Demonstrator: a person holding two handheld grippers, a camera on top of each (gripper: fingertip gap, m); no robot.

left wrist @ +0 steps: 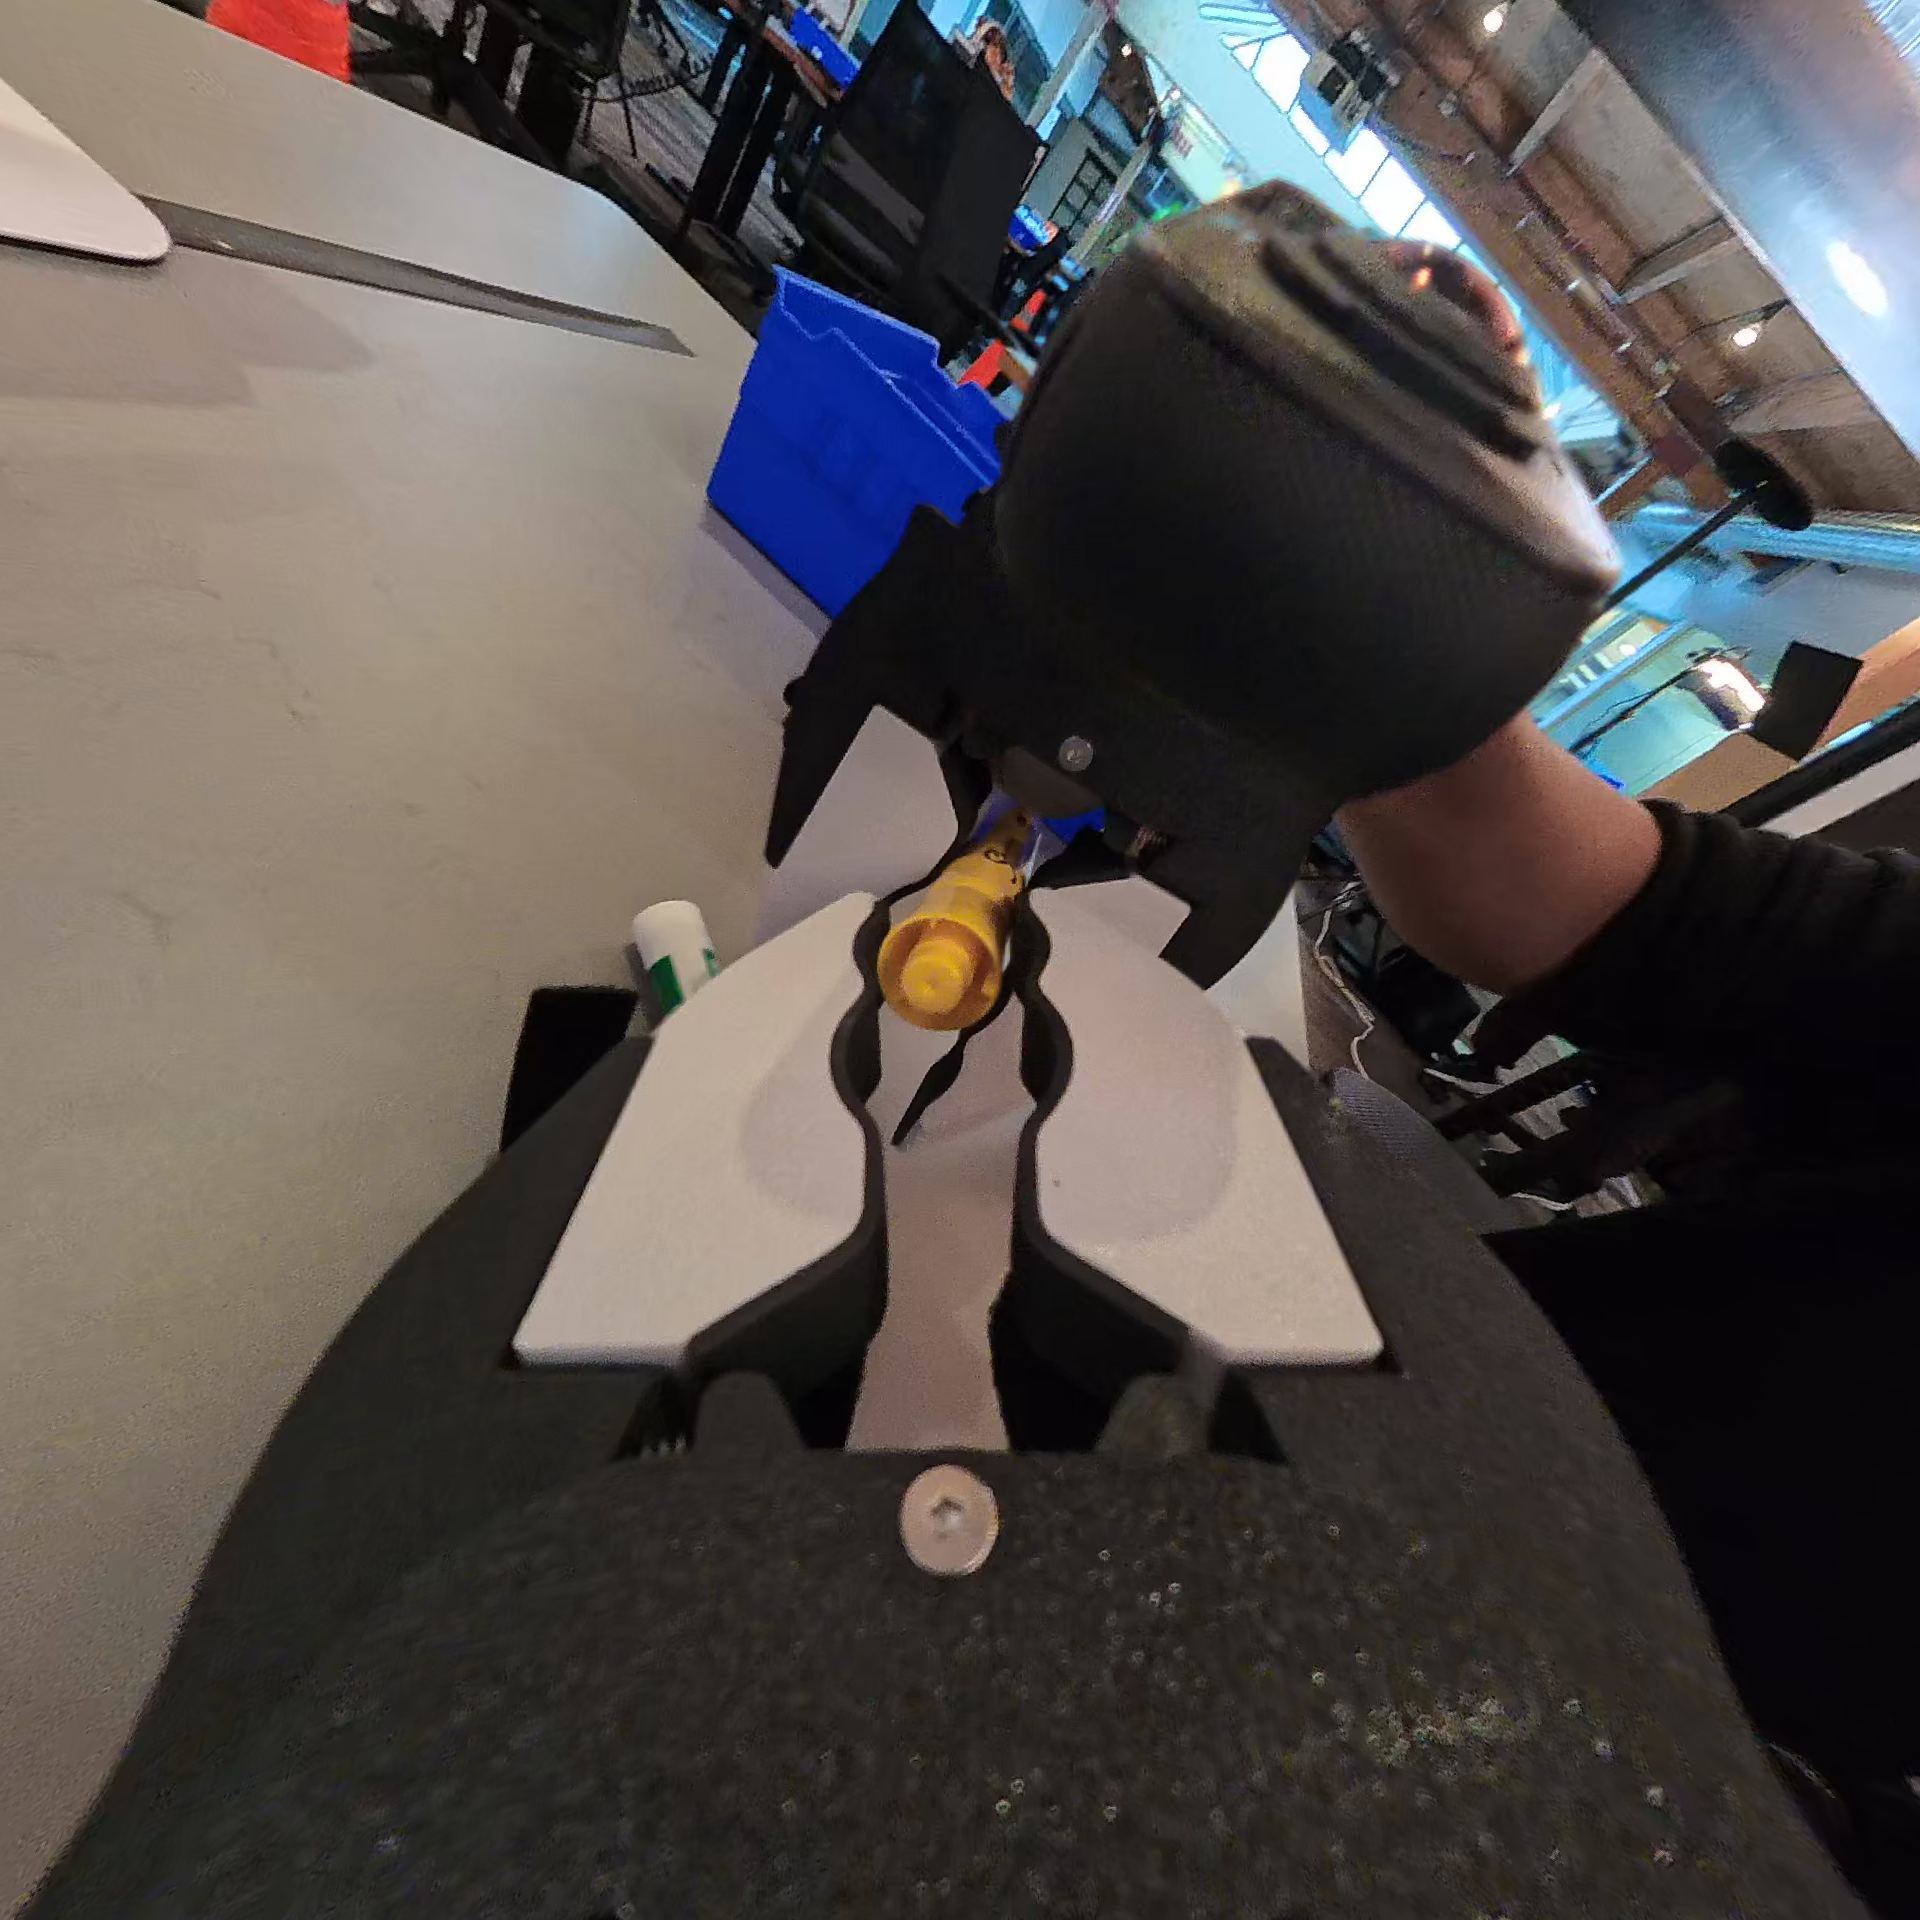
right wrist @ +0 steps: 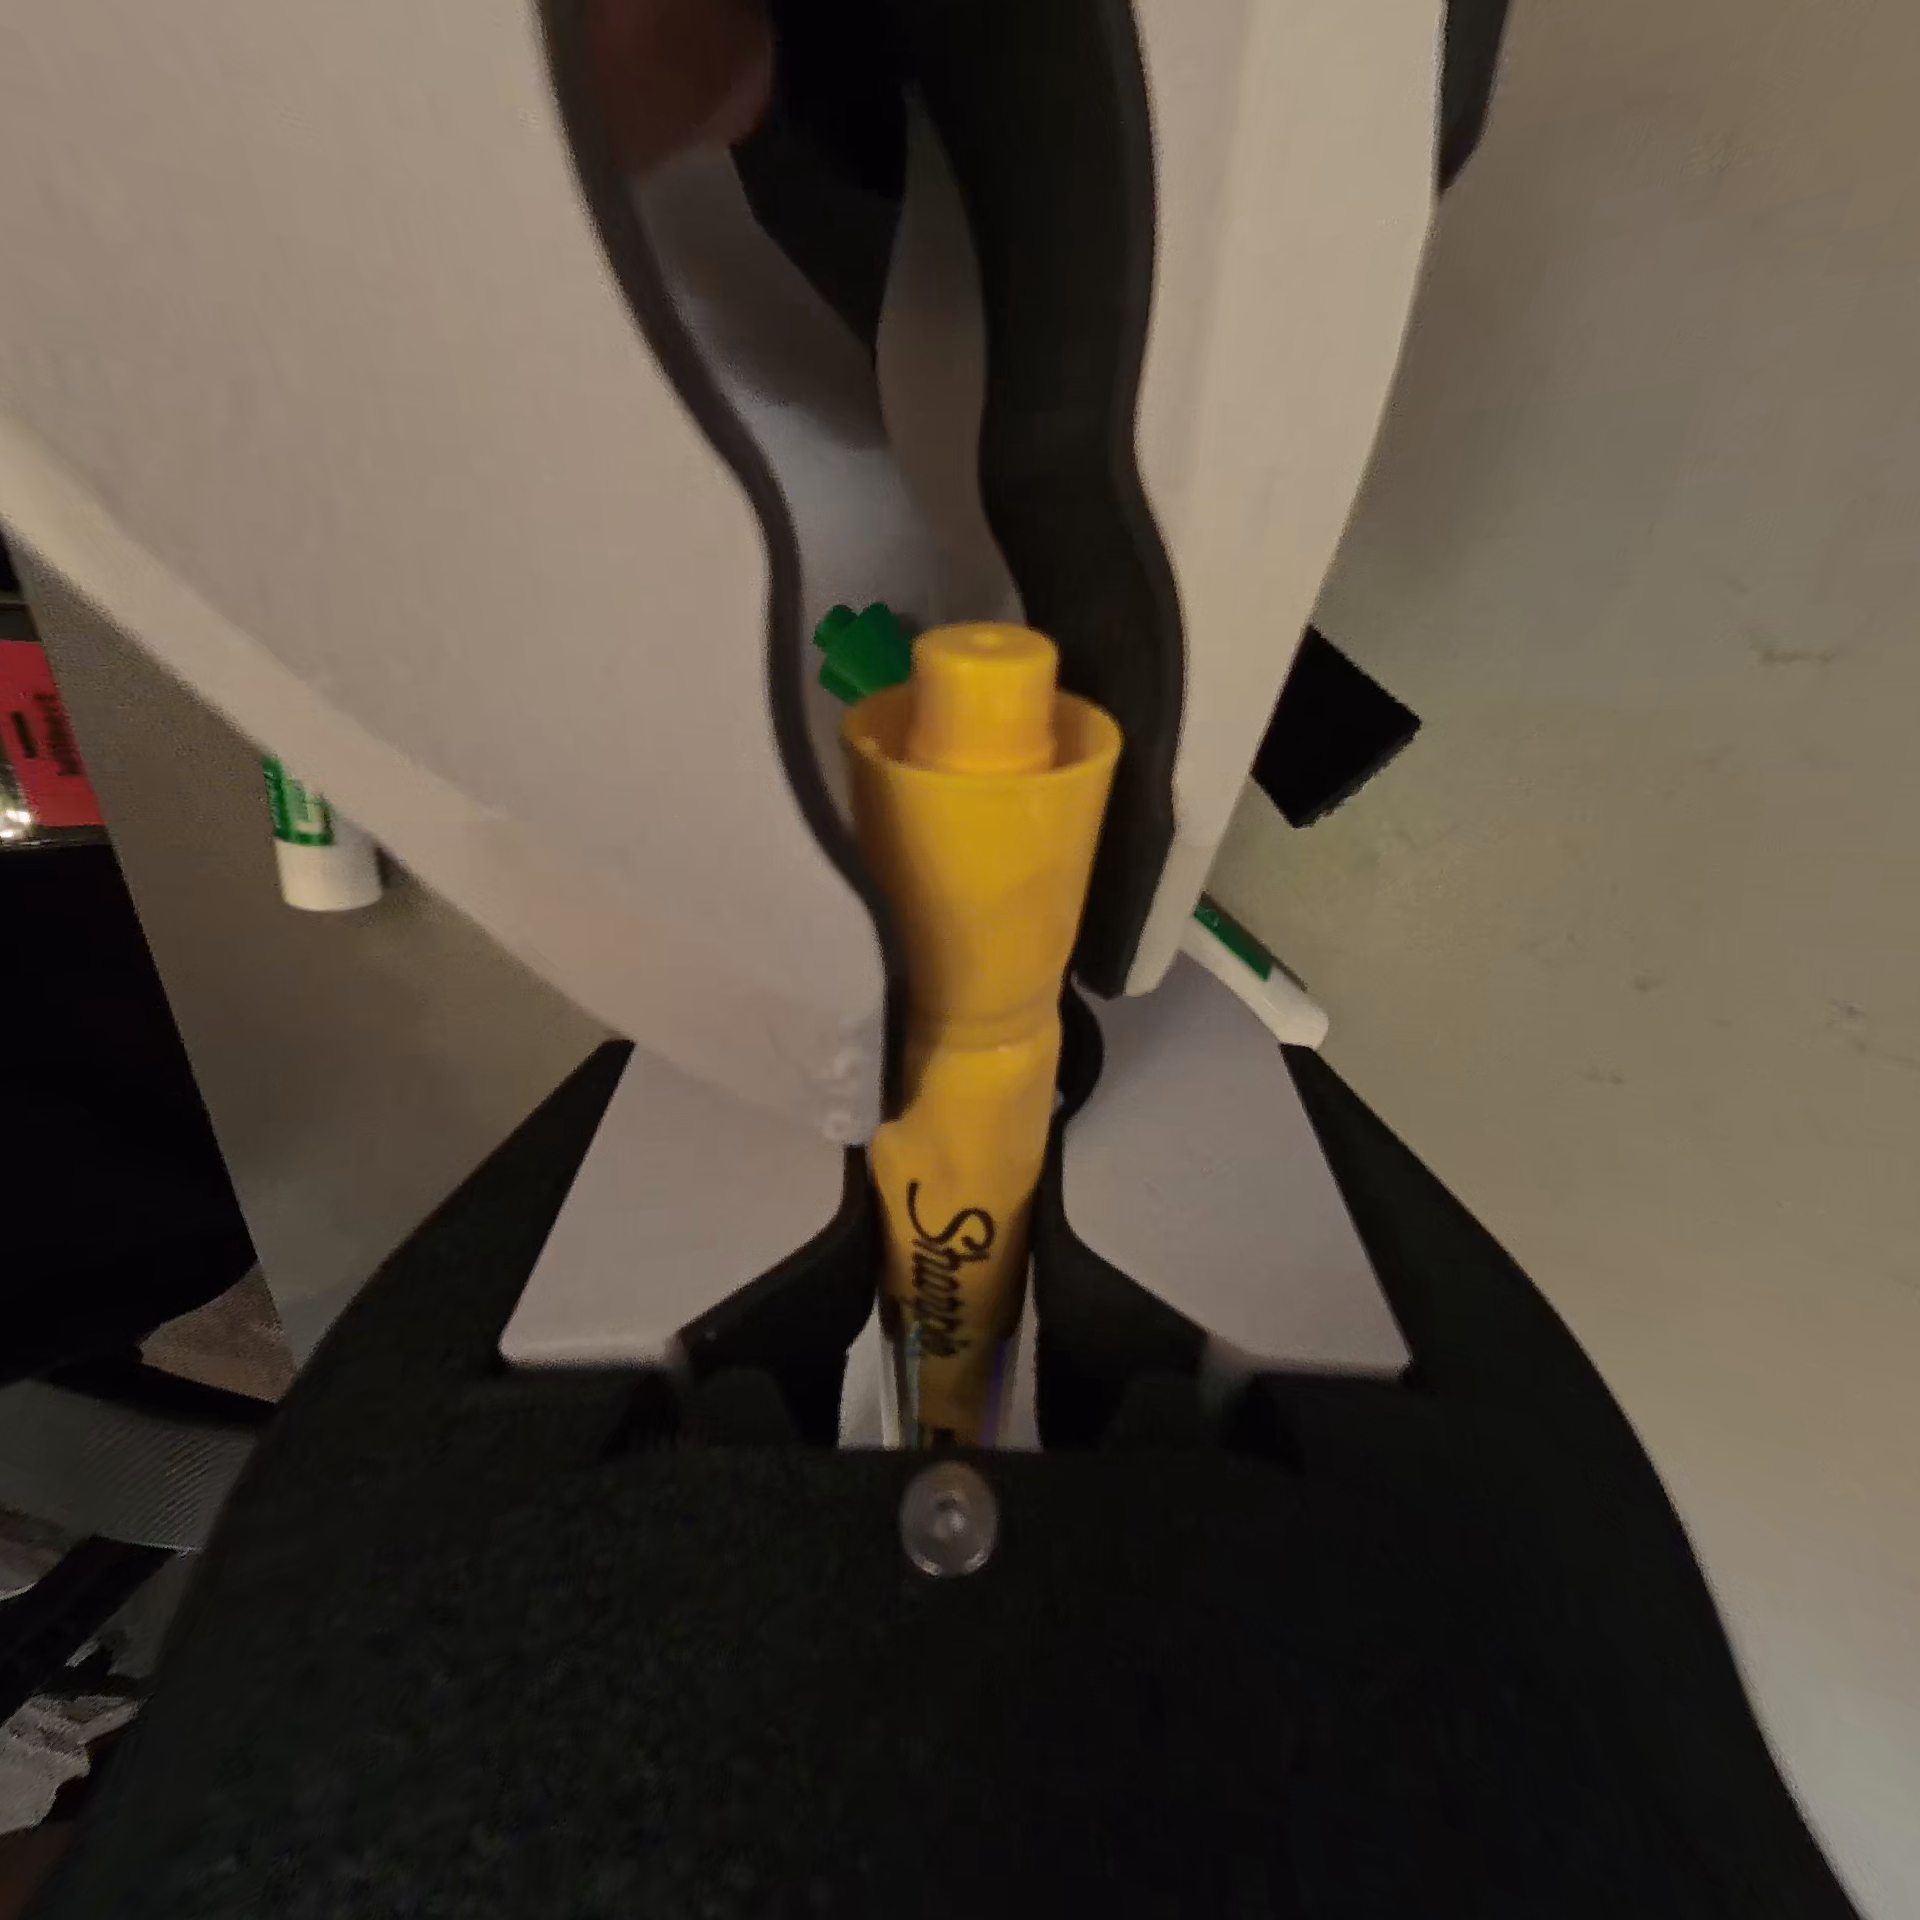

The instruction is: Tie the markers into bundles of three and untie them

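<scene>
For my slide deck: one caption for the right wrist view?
Right gripper and left gripper both clamp one yellow marker end-on, green-and-white markers lying on the table behind.

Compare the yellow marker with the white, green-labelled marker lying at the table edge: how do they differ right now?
The yellow marker is off the table, clamped in both the left tongs and the right tongs; the white marker with a green label lies loose on the table, touched by neither. The yellow marker's body is all yellow with dark script; the other is white with a green band. Both are slim marker barrels.
</scene>
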